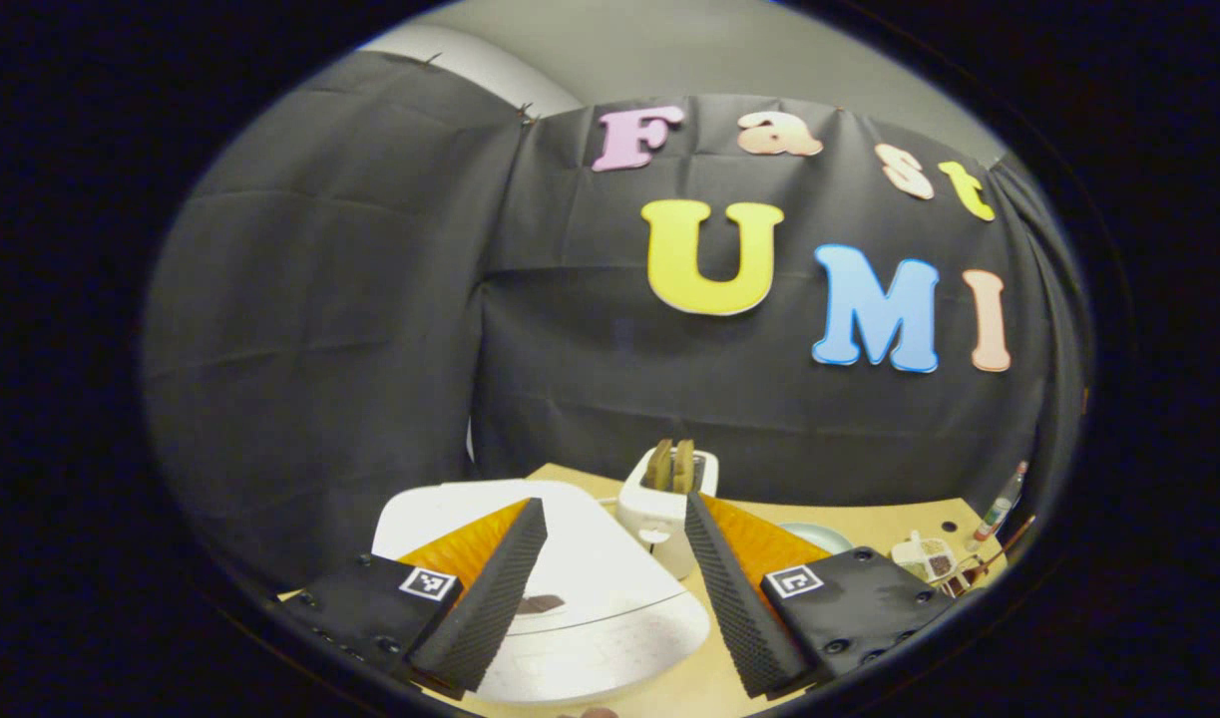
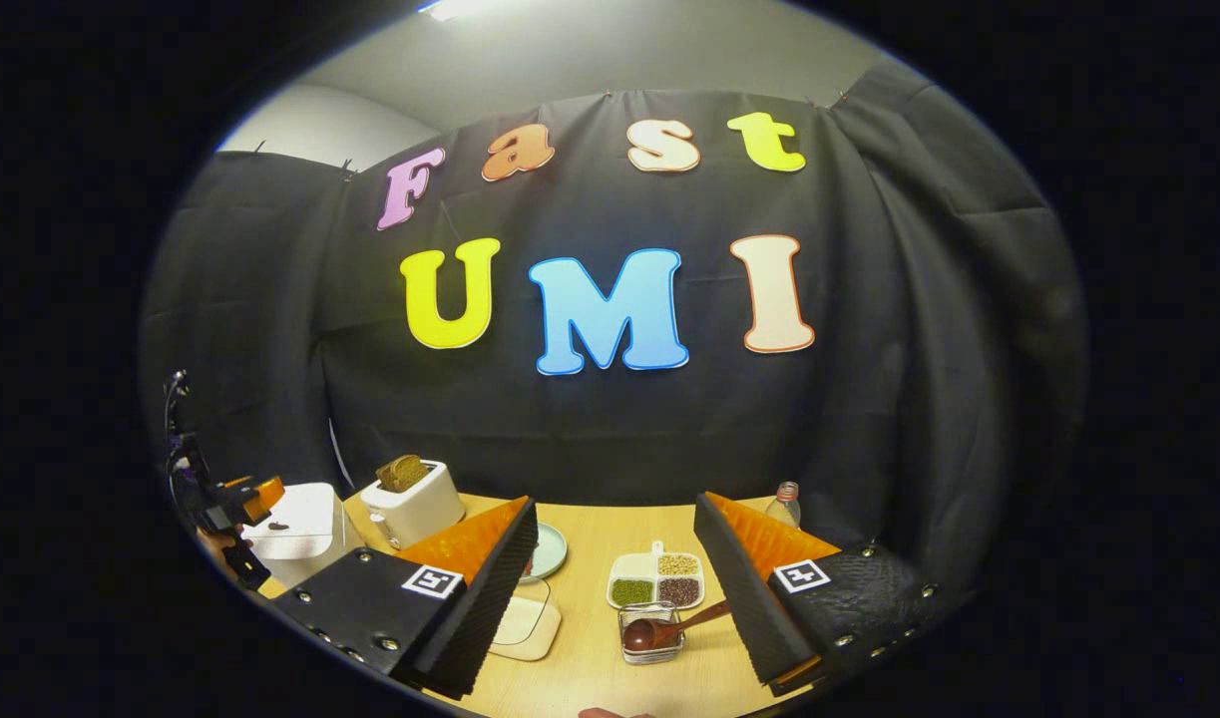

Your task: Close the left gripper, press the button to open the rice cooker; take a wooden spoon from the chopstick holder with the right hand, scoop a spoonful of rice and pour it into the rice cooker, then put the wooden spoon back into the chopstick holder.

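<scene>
While the left gripper (image 1: 610, 588) hovers with jaws wide above one white cooker (image 1: 610, 608), lid down, one toaster (image 1: 662, 509) holds two slices behind it. From the right gripper view, the right gripper (image 2: 619, 598) gapes wide too; one spoon (image 2: 659, 630) lies in one holder (image 2: 651, 643) on the bench (image 2: 610, 678), beside one three-part dish (image 2: 657, 579).

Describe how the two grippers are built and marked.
The left gripper and the right gripper look alike: two wedge-shaped fingers with ribbed inner faces, each on a dark bolted block bearing a square black-and-white tag. Seen farther off in the right gripper view, the left gripper trails dark cables.
</scene>
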The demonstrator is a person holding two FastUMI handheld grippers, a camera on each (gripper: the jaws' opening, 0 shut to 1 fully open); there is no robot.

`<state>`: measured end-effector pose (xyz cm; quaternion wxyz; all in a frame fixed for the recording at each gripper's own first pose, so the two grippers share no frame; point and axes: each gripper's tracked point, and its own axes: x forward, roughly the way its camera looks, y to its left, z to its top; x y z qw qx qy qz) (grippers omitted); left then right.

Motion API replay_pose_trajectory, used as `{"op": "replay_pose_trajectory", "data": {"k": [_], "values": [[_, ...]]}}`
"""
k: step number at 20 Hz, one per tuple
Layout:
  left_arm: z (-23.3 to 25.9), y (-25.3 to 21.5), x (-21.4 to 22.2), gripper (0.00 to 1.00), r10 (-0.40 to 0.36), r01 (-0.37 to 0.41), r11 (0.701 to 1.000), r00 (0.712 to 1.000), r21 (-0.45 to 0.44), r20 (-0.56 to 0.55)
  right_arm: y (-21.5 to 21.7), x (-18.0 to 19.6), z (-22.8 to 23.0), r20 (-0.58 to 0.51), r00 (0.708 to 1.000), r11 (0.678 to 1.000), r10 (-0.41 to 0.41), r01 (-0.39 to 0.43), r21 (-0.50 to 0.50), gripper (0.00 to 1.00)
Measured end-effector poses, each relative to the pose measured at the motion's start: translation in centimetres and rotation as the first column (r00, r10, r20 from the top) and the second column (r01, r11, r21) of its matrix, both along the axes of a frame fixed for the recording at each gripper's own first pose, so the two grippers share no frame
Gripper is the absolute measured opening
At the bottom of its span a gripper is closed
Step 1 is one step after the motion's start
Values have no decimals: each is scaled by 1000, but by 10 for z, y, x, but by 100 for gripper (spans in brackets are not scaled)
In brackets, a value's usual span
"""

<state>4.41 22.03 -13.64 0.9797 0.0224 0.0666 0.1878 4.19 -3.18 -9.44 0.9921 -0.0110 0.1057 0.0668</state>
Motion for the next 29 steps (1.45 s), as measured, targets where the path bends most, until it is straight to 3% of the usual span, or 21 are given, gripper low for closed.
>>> {"op": "replay_pose_trajectory", "data": {"k": [3, 7, 13, 17, 25, 29], "values": [[64, -46, 7, 97, -78, 77, 997, 993, 22, 85, 10, 0, 16, 23, 1000, 1000, 2, -2, 18, 97], [111, -106, 17, 95, -180, 181, 983, 973, 6, 145, 20, 1, 45, 78, 997, 1000, 0, -1, 17, 97], [145, -177, 27, 99, -298, 293, 954, 948, 59, 110, 37, 0, 97, 170, 985, 1000, -1, -3, 25, 97], [149, -212, 20, 95, -364, 358, 931, 925, 69, 109, 43, -5, 114, 219, 976, 1000, -3, 0, 13, 97], [152, -222, 11, 99, -425, 414, 904, 897, 105, 120, 43, -12, 106, 201, 978, 999, -51, 51, 4, 97], [153, -221, 12, 96, -449, 441, 893, 882, 86, 144, 42, -11, 104, 199, 977, 996, -77, 84, -25, 97]]}}
